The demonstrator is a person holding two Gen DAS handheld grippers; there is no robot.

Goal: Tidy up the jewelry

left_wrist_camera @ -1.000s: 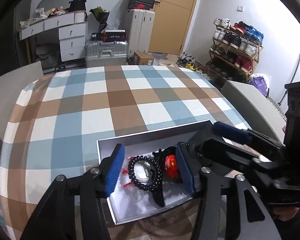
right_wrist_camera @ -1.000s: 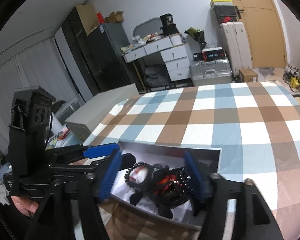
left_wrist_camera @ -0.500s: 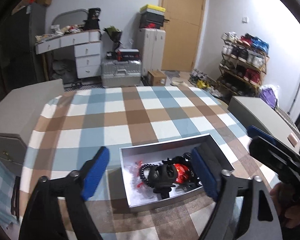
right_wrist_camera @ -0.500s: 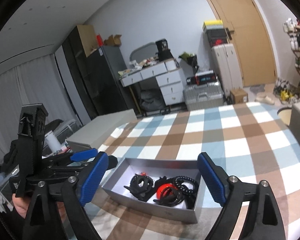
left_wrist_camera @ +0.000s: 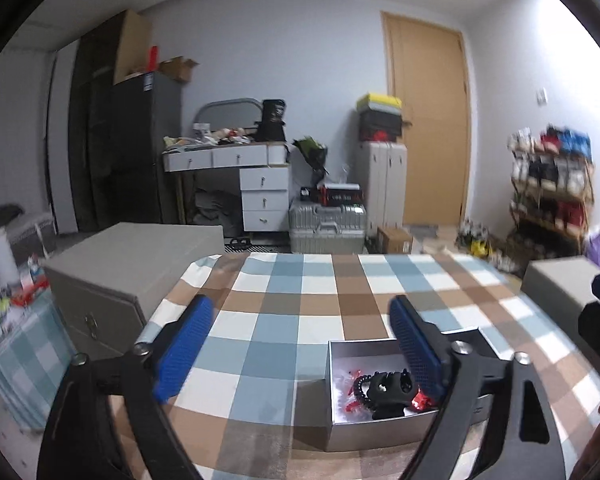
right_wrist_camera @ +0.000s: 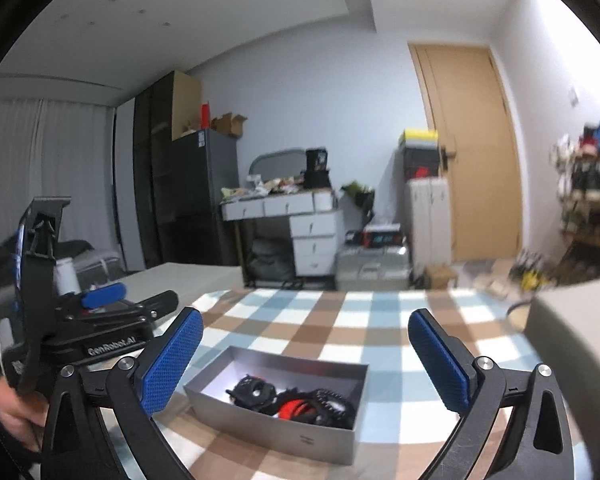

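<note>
Jewelry (right_wrist_camera: 296,402) sits in silver box (right_wrist_camera: 260,426) on worktop (left_wrist_camera: 300,308); left gripper (left_wrist_camera: 300,348) and right gripper (right_wrist_camera: 306,360) opening wide, empty. Sorting looks finished; next, check for strays.

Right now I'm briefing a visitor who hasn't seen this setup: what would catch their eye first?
Probably the silver box near the front of the checked tablecloth, with black and red jewelry heaped inside. Next, the blue-padded left tool and right tool, jaws opening with nothing between them, above the table's near edge. Behind stands a cluttered white desk.
</note>
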